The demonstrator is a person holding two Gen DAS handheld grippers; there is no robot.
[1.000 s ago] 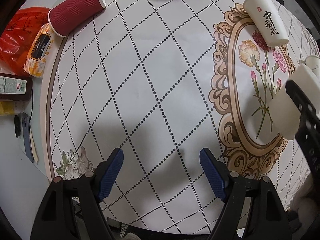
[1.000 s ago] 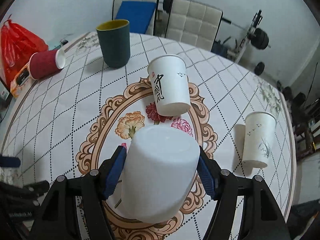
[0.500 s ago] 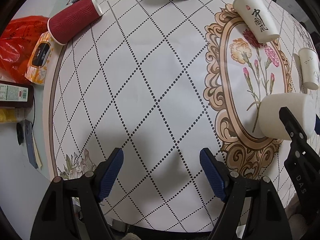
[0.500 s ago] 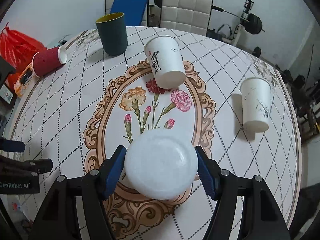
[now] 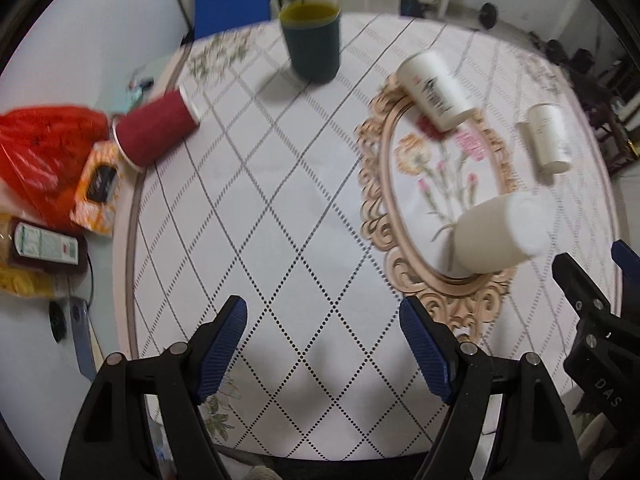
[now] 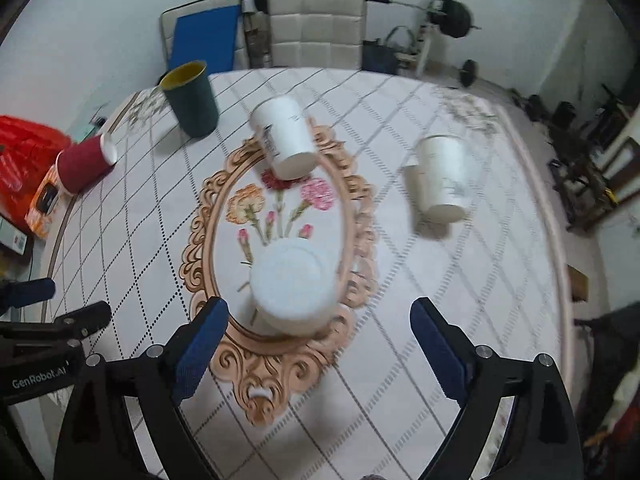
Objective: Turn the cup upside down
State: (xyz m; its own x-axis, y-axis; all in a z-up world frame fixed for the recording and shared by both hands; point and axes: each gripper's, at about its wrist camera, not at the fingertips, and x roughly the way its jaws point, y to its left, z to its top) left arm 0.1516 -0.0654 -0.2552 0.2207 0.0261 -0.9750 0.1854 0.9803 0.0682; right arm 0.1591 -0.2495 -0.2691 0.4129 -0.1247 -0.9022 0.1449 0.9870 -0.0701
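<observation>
A plain white cup point(image 6: 294, 286) stands upside down on the flower medallion of the tablecloth point(image 6: 400, 360); it also shows in the left wrist view point(image 5: 498, 234). My right gripper point(image 6: 320, 344) is open and empty, drawn back just short of the cup, jaws wide on either side. My left gripper point(image 5: 322, 346) is open and empty over the table's near left part. The right gripper's fingers point(image 5: 580, 284) show at the right edge of the left wrist view.
A white cup with black writing point(image 6: 284, 136), a white cup with a plant drawing point(image 6: 442, 178), a dark green cup with yellow inside point(image 6: 192, 98) and a red ribbed cup on its side point(image 6: 82, 162) stand around. Red bag point(image 5: 44, 152) and packets lie off the left edge.
The right gripper set the white cup down inverted, opened and drew back from it. The left gripper's view tilted up toward the far side of the table.
</observation>
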